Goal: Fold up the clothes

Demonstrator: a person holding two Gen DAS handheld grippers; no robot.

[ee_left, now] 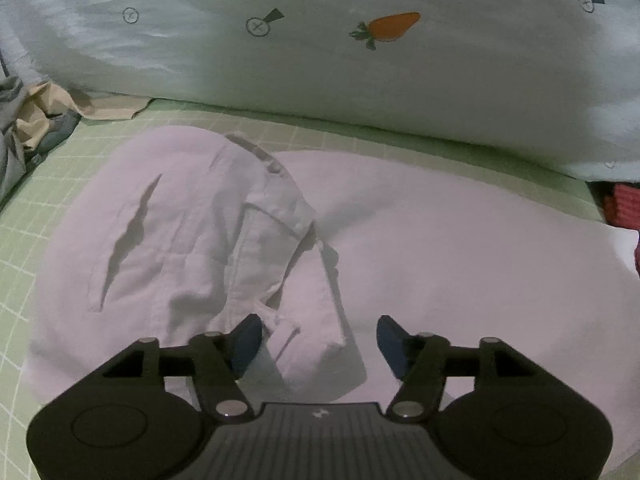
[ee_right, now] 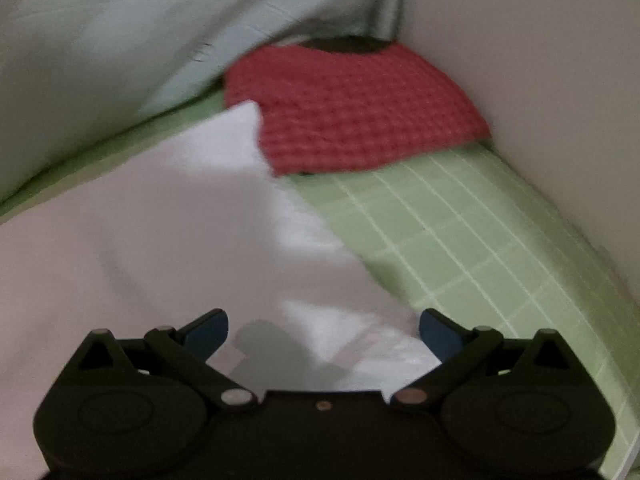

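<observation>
The white garment (ee_left: 248,240) lies spread across the middle of my left wrist view, flat on the green grid sheet (ee_left: 24,240). It looks like a pair of shorts or trousers (waistband with a button near the upper centre, a slanted pocket slit on the left half). A folded flap with a loose hem sits in the lower centre, just ahead of my left gripper (ee_left: 318,340). That gripper hangs over the cloth with its blue fingertips (ee_left: 248,340) spread apart, nothing between them.

In my right wrist view the same white garment (ee_right: 160,232) fills the left and centre of the frame, one corner poking up toward the upper middle. My right gripper (ee_right: 324,334) is at the bottom, its fingers wide apart over the garment's right edge, gripping nothing. The picture is a bit blurred, so I cannot tell whether the tips touch the fabric.

Beyond the garment's corner, a red knitted cloth (ee_right: 360,120) lies in the upper centre on the green grid sheet (ee_right: 460,240), which runs down the right side.

Across the top of the left view stretches a pale blanket with carrot prints (ee_left: 360,72), touching the sheet's far edge. At the far left a crumpled heap of grey and beige clothes (ee_left: 28,120) sits by the sheet's edge.
</observation>
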